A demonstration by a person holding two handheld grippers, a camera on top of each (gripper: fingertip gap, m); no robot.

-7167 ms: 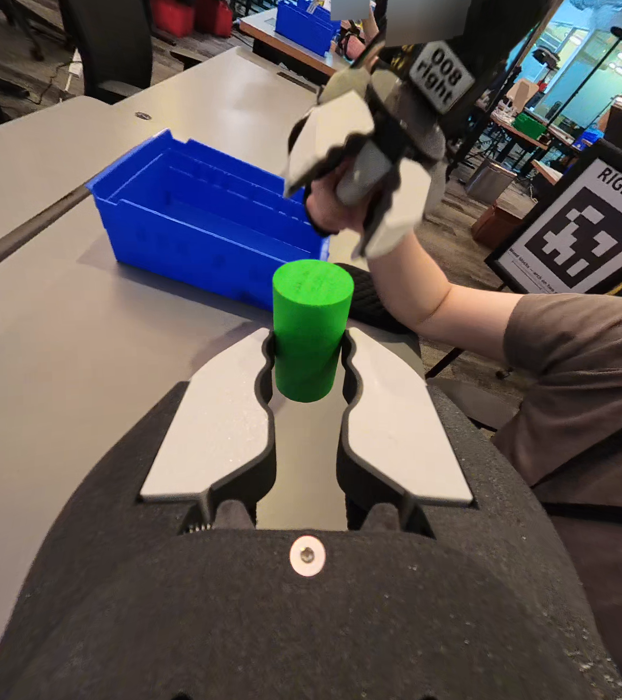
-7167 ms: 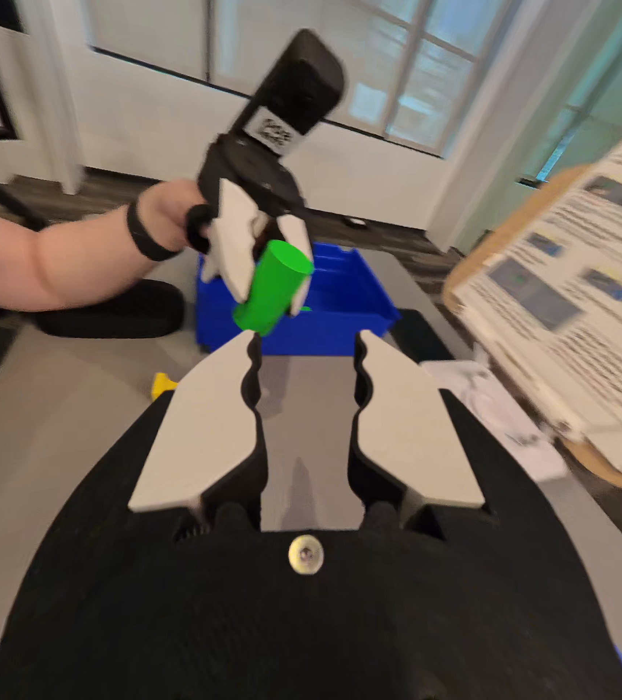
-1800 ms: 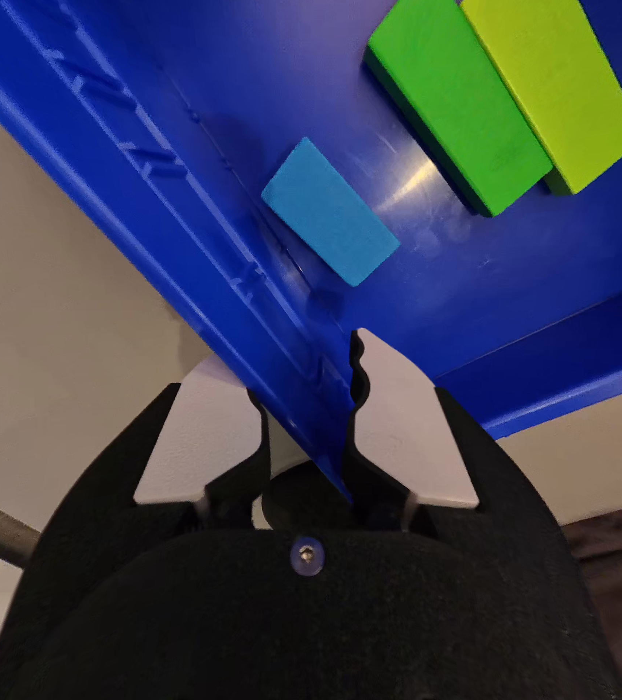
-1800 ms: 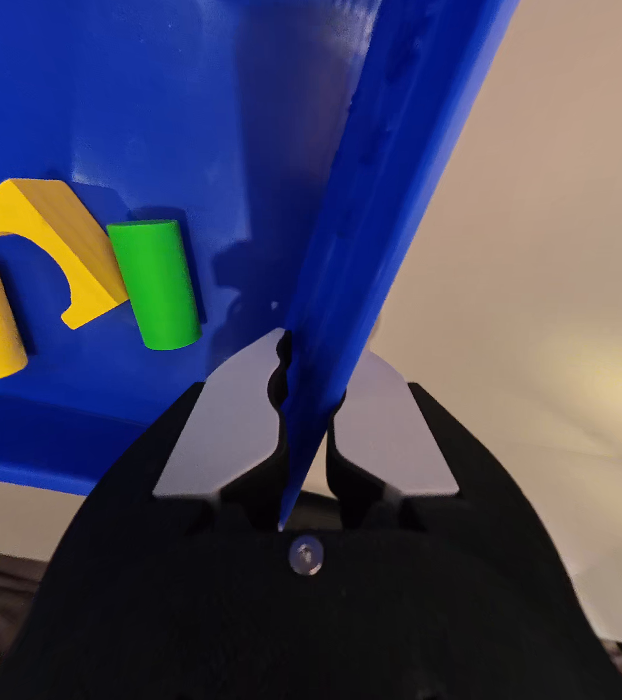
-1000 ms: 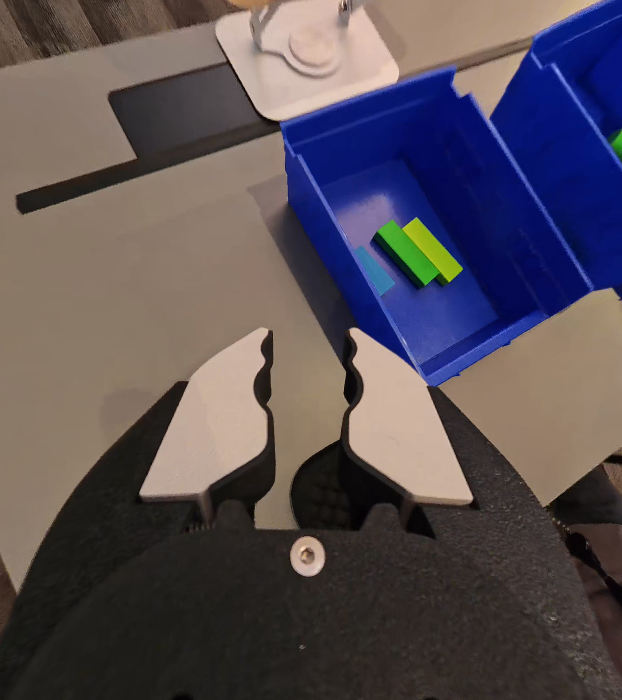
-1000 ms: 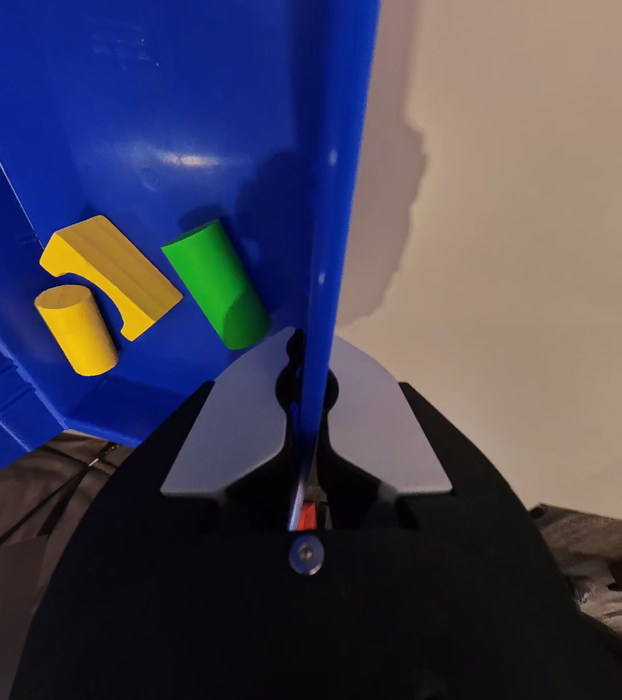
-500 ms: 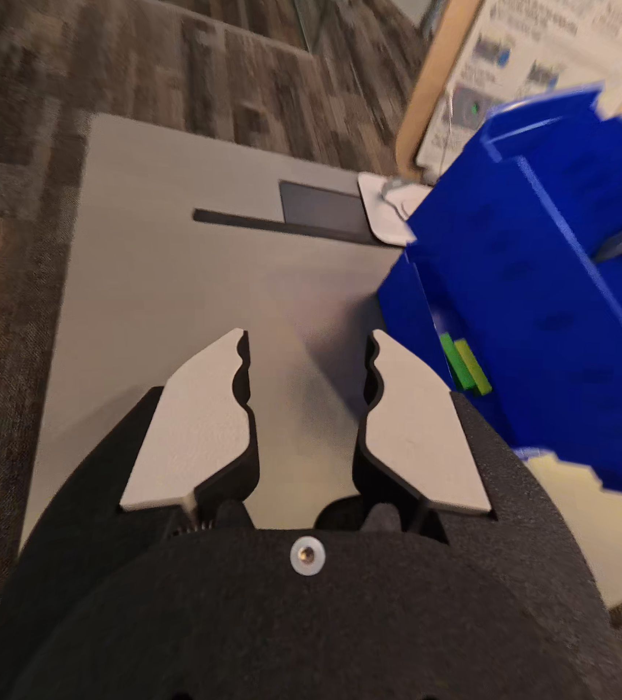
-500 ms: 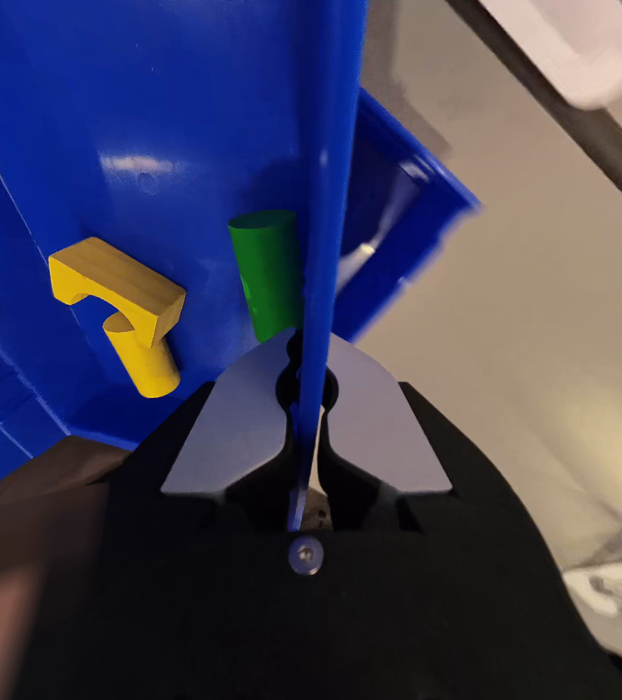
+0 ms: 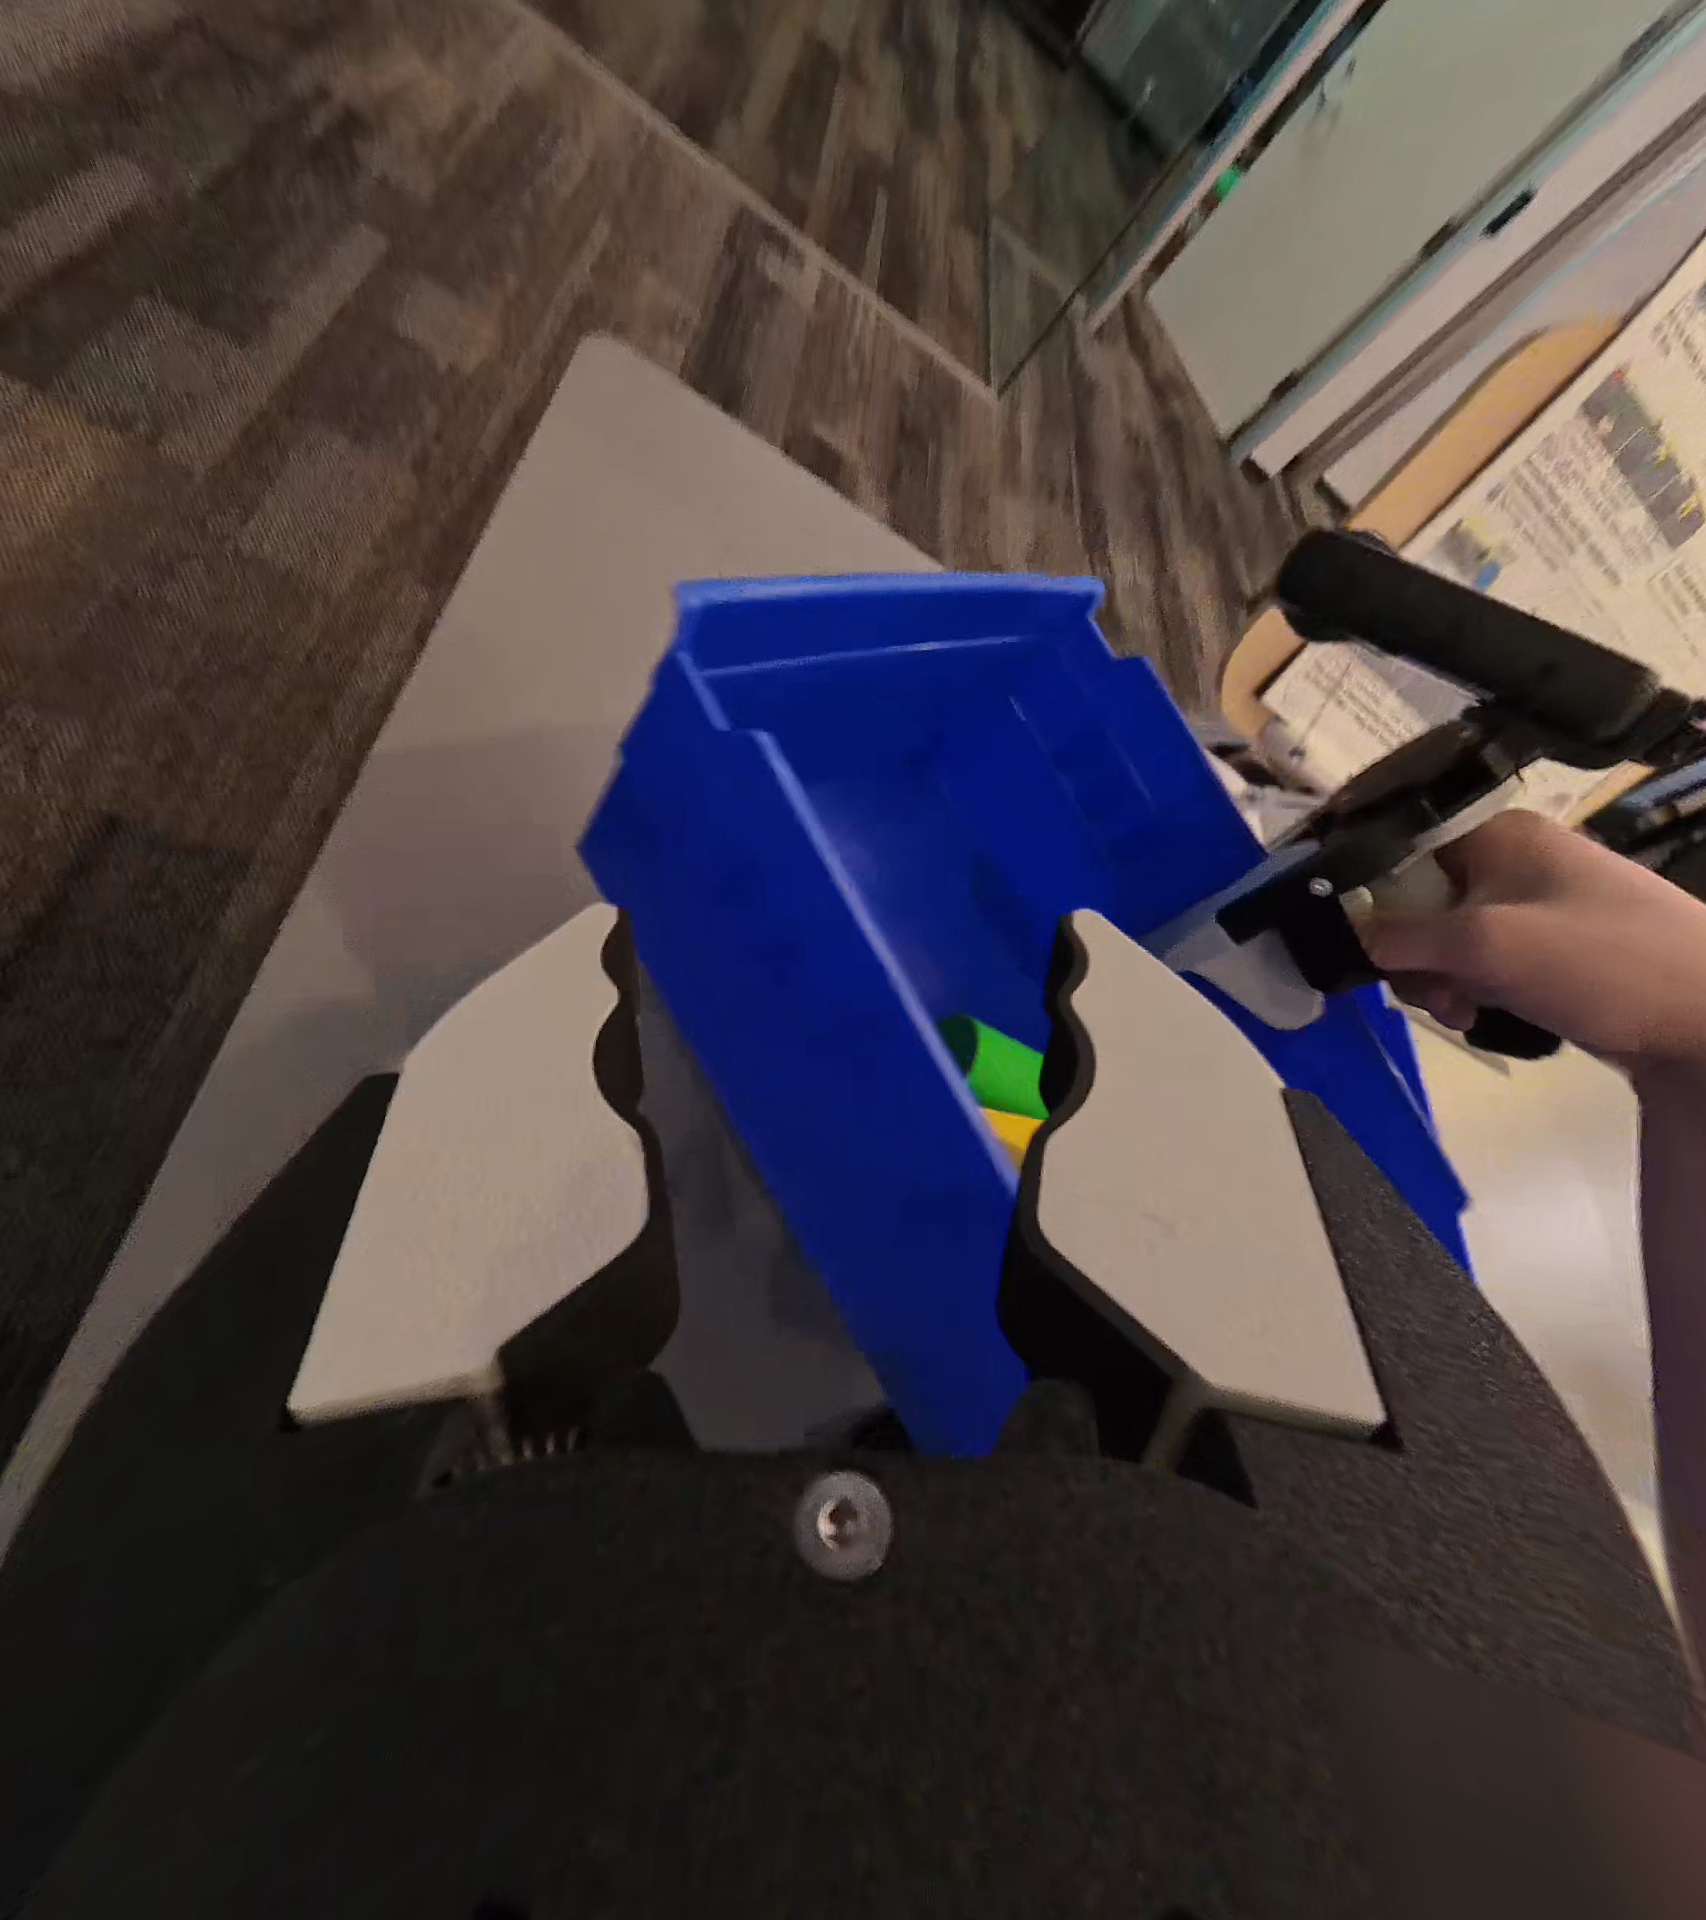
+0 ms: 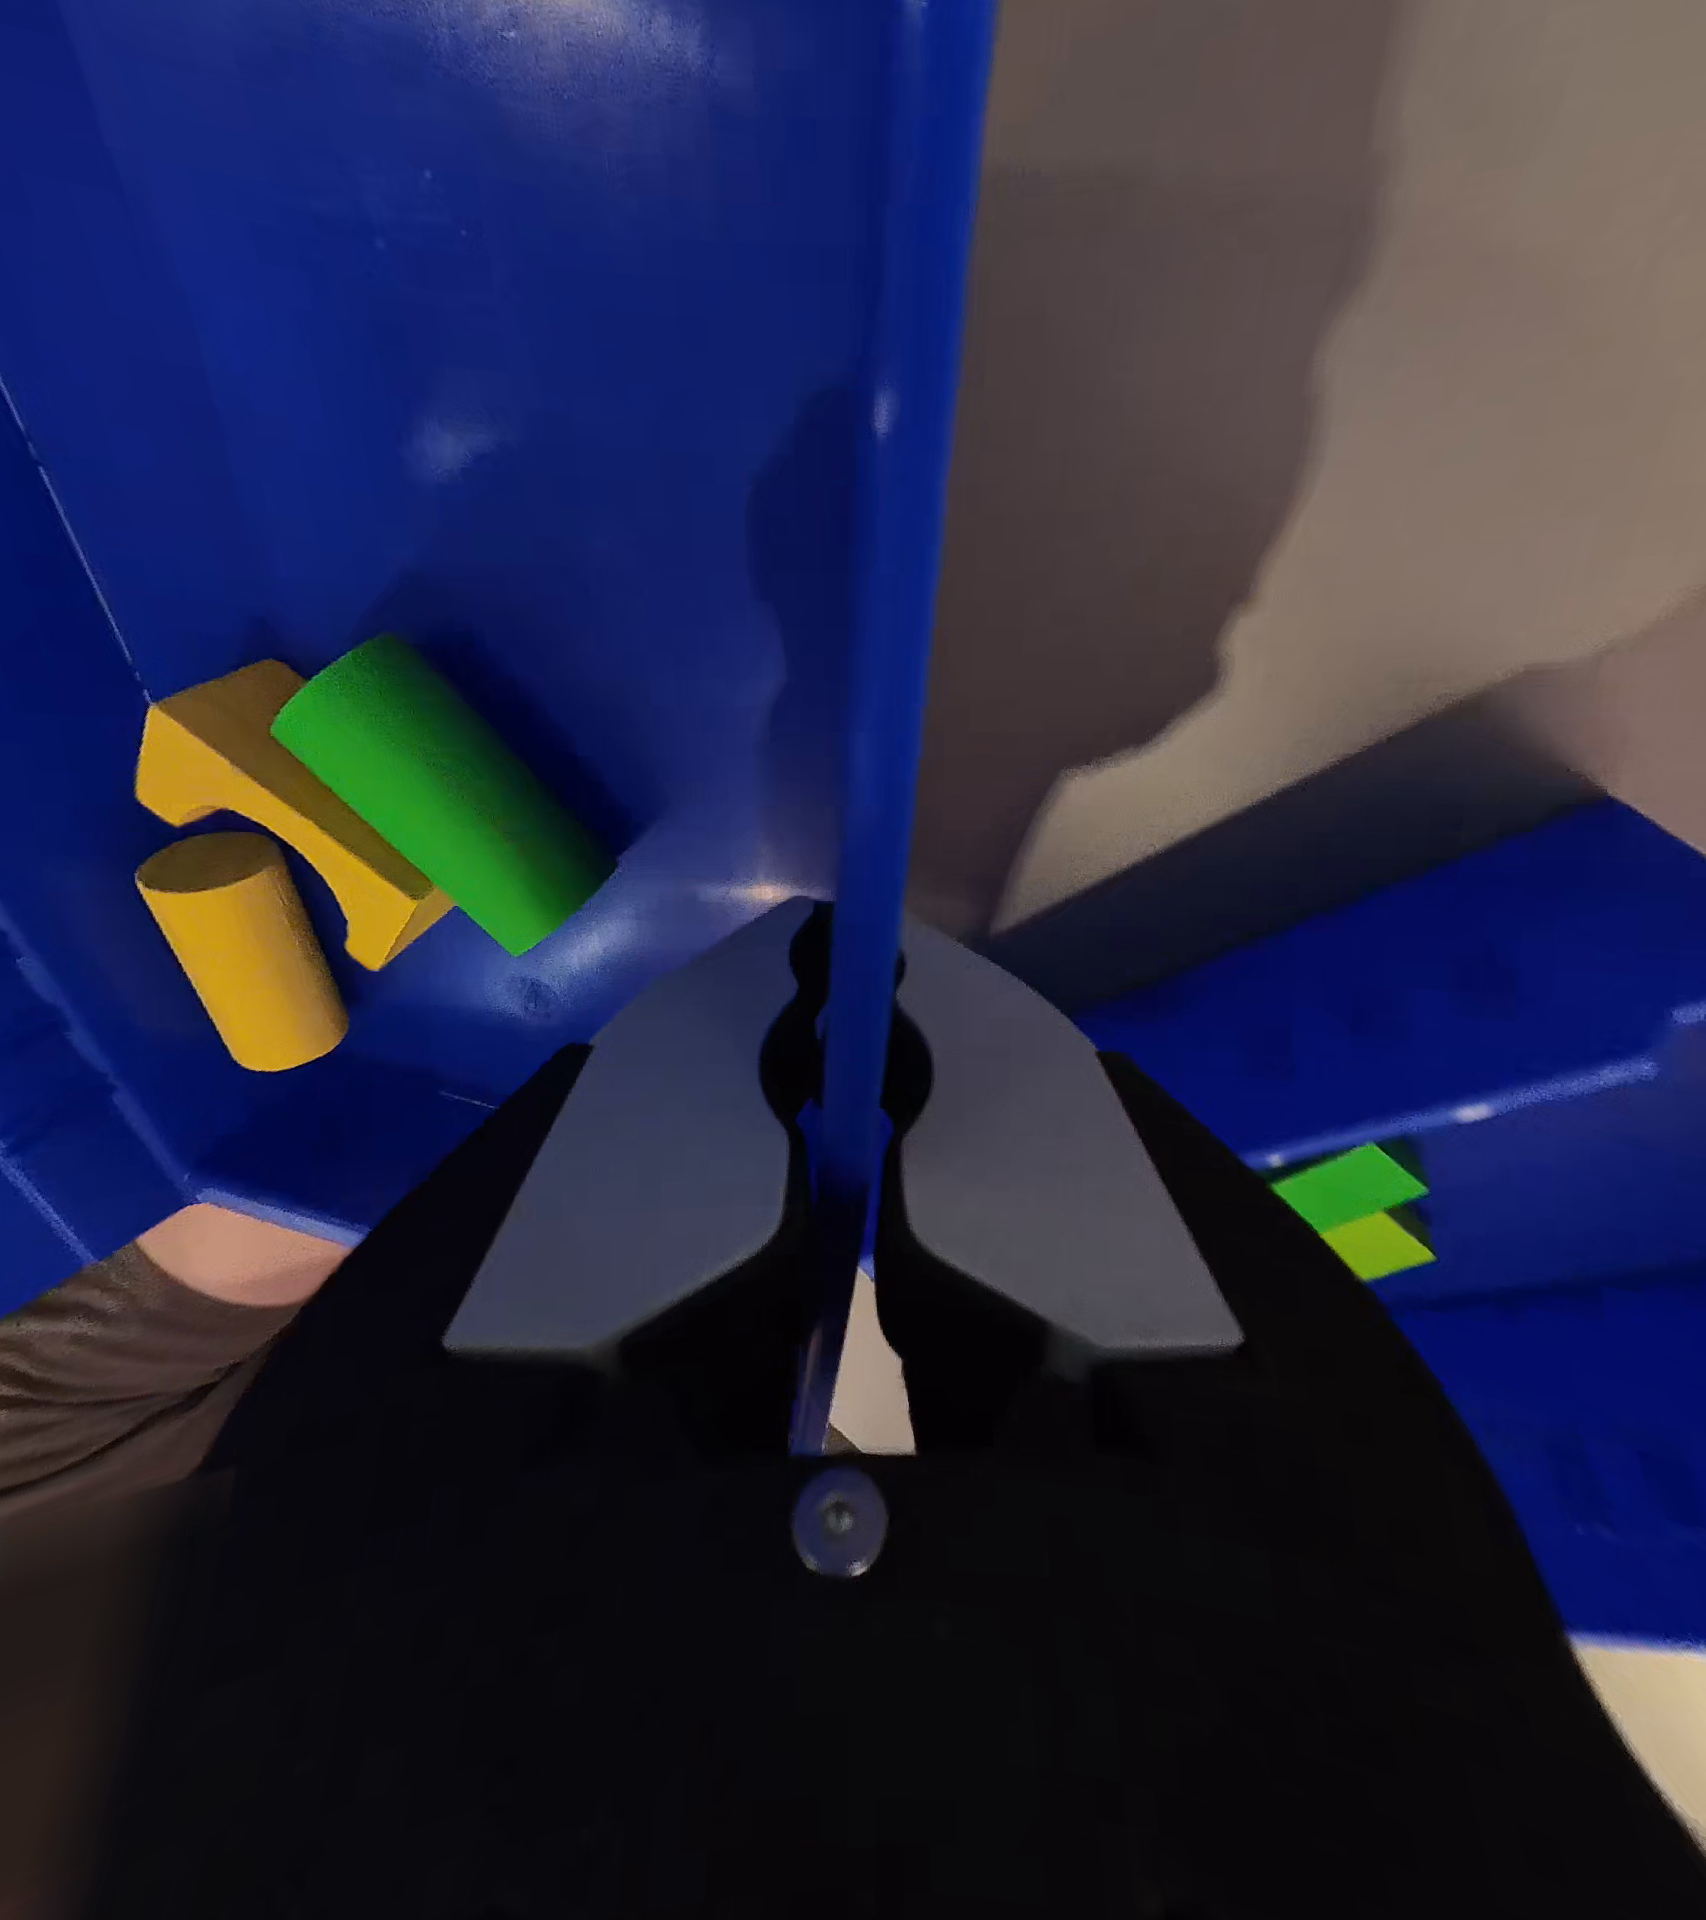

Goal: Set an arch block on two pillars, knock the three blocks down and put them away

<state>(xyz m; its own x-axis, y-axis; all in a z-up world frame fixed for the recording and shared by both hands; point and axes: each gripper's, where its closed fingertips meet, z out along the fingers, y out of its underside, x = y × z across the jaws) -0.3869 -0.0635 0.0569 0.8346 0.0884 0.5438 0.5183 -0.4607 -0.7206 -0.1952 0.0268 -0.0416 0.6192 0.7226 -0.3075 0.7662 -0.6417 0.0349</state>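
The side wall of the blue bin [image 10: 890,520] is clamped by the right gripper [image 10: 854,940]. Inside that bin, the yellow arch block [image 10: 236,769], green cylinder [image 10: 444,795] and yellow cylinder [image 10: 241,951] are seen lying together. The left gripper [image 9: 833,940] is spread wide around the bin's near wall, gripping nothing.

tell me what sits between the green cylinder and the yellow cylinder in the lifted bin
In the right wrist view the yellow arch block lies between the green cylinder and the yellow cylinder, inside the blue bin.
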